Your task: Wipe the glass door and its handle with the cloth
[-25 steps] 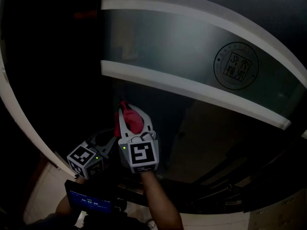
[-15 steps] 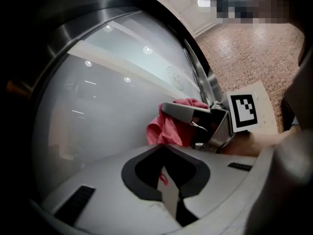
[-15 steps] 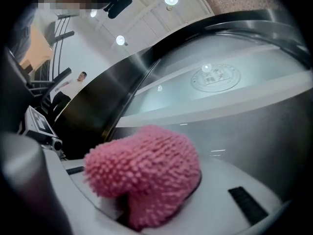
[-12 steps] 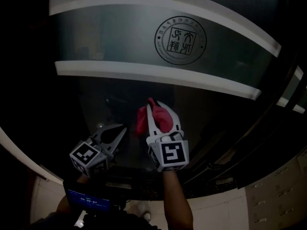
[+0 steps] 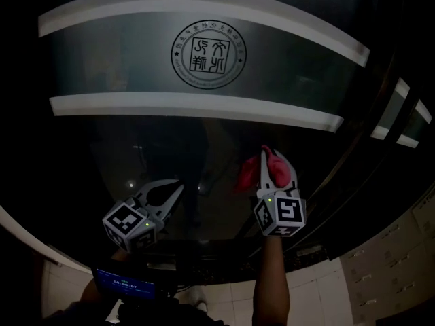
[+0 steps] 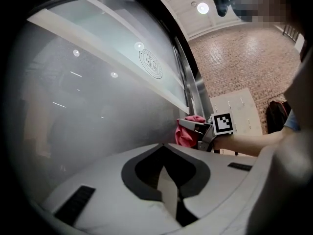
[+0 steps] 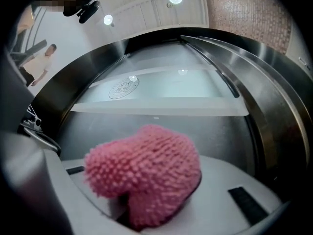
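Note:
The glass door [image 5: 204, 148] is dark below a frosted band carrying a round seal [image 5: 208, 54]. My right gripper [image 5: 272, 153] is shut on a pink fluffy cloth [image 5: 250, 173] and holds it against the lower dark glass, right of centre. In the right gripper view the cloth [image 7: 146, 165] bulges out between the white fingers [image 7: 234, 195], with the glass [image 7: 161, 116] just beyond. My left gripper [image 5: 178, 187] hangs lower left, shut and empty, its tips near the glass [image 6: 88, 106]. From the left gripper view I see the cloth [image 6: 186, 133]. I cannot make out a door handle.
A metal door frame [image 5: 380, 134] runs down the right side. White lockers [image 5: 401, 263] stand at the lower right. A small device with a lit screen [image 5: 126, 284] sits below the left gripper. A brick wall [image 6: 244, 62] and a far person [image 7: 46, 58] are behind.
The right gripper has carried the cloth rightward across the dark glass. The view has swung, so the seal now sits further left. The left gripper has barely moved.

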A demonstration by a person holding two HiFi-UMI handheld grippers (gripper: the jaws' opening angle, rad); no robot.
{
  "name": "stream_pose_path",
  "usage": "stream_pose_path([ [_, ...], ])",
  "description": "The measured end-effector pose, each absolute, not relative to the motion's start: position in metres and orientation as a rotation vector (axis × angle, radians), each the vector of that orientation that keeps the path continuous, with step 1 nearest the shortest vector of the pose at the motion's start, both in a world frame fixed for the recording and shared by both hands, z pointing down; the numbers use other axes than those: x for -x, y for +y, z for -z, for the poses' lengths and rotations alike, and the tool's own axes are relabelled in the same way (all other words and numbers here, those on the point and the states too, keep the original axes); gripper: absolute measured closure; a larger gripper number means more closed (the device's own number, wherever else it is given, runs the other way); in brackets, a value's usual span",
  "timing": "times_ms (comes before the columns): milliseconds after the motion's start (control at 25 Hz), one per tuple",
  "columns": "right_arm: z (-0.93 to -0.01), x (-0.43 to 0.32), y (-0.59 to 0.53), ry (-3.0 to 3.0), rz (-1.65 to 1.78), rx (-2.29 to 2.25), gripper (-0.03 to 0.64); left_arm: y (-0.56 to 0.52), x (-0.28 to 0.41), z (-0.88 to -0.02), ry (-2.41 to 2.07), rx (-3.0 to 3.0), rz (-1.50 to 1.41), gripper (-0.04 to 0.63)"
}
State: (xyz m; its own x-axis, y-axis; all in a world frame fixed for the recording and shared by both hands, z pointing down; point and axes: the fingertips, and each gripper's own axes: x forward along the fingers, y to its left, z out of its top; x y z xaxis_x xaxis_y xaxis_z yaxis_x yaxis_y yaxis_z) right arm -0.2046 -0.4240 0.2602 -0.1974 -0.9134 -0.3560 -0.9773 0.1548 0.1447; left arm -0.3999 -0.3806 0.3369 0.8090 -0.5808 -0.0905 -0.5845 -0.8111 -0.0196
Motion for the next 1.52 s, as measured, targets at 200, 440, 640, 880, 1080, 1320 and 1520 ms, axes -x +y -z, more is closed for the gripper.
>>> stream_pose_path([
  [200,-0.26,0.193,-0.425,2.224,-0.519,1.886,0.557,-0.381,0.391,-0.337,0.94,2.947,-0.123,0.594],
  [440,-0.253,0.234,-0.416,2.239,-0.489,1.806,0.557,-0.383,0.411,-0.338,1.004,2.915,-0.111,0.594],
  [640,-0.254,0.362,-0.41,2.41,-0.542,1.491,0.557,-0.386,0.462,-0.34,1.146,2.856,-0.105,0.594],
  [880,-0.305,0.521,-0.417,2.659,-0.421,1.201,0.557,-0.39,0.561,-0.362,1.393,2.755,-0.068,0.594],
  [1080,-0.333,0.618,-0.419,2.763,-0.367,1.063,0.557,-0.382,0.624,-0.369,1.55,2.699,-0.031,0.594],
  [1320,-0.353,0.659,-0.419,2.792,-0.348,1.035,0.557,-0.386,0.665,-0.385,1.602,2.653,0.024,0.595],
  [1520,-0.346,0.619,-0.424,2.73,-0.349,1.128,0.557,-0.39,0.637,-0.386,1.523,2.716,0.015,0.594],
])
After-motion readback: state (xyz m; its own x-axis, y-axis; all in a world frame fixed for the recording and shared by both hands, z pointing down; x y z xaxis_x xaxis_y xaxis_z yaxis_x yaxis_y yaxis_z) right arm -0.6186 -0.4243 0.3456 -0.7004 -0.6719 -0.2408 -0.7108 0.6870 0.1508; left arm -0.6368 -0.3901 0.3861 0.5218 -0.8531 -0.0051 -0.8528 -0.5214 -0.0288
